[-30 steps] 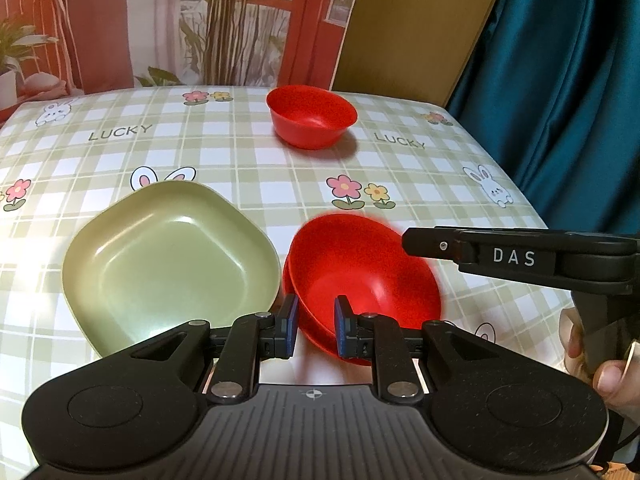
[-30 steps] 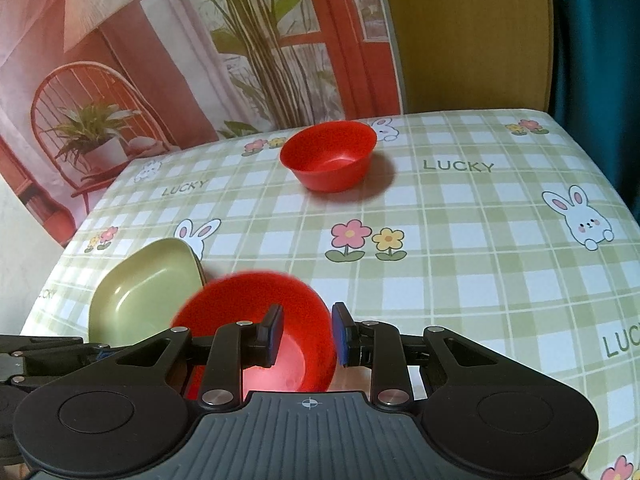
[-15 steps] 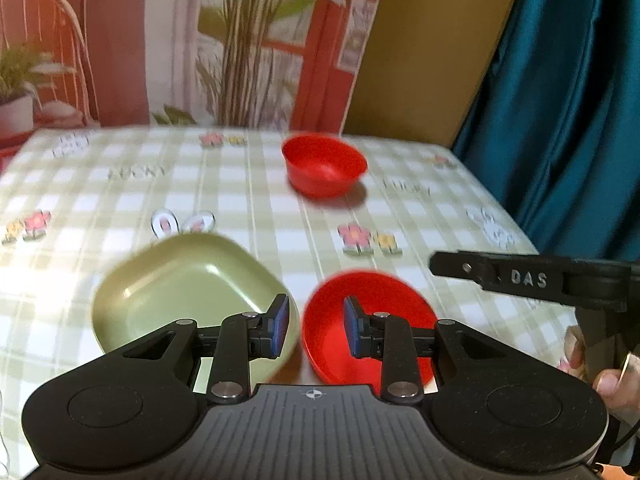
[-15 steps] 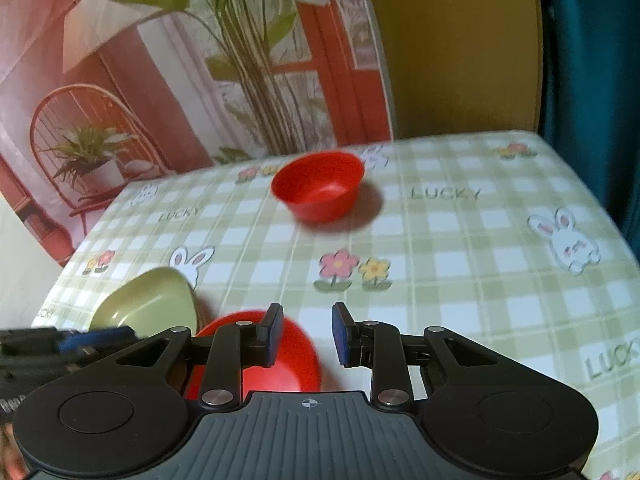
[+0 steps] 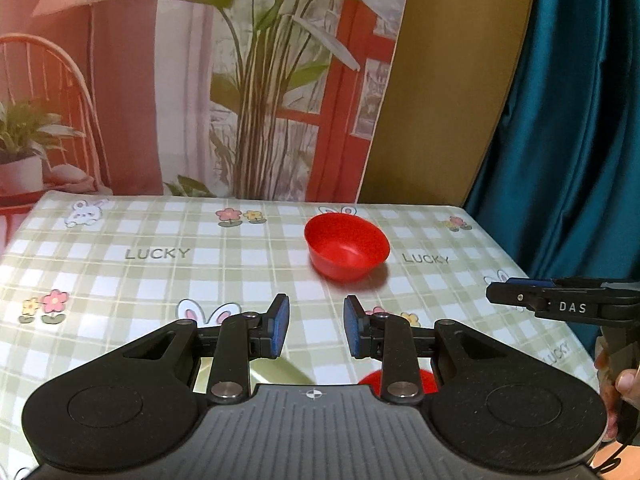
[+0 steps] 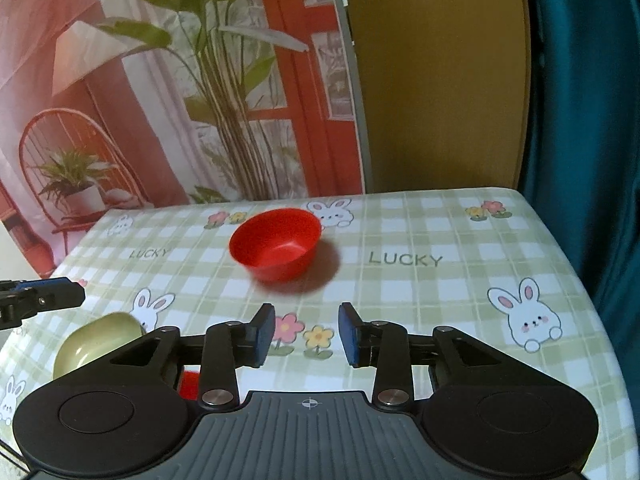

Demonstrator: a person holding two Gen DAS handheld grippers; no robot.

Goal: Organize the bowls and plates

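A red bowl (image 5: 347, 252) stands alone at the far middle of the table; it also shows in the right wrist view (image 6: 276, 243). A second red bowl (image 5: 368, 378) and a green square plate (image 6: 98, 340) lie near the front, mostly hidden behind the gripper bodies; the red bowl shows as a sliver in the right wrist view (image 6: 188, 385). My left gripper (image 5: 316, 326) is open and empty, above the table. My right gripper (image 6: 306, 334) is open and empty too, and shows side-on in the left wrist view (image 5: 560, 306).
The table carries a green checked cloth (image 5: 160, 256) with rabbits and flowers. A printed backdrop (image 5: 200, 80) stands behind the far edge and a teal curtain (image 5: 568, 120) hangs at the right. The table's right edge (image 6: 580, 280) is close.
Both grippers have risen and pulled back from the near red bowl and green plate, which have dropped almost out of sight. Both grippers' fingers have spread wider.
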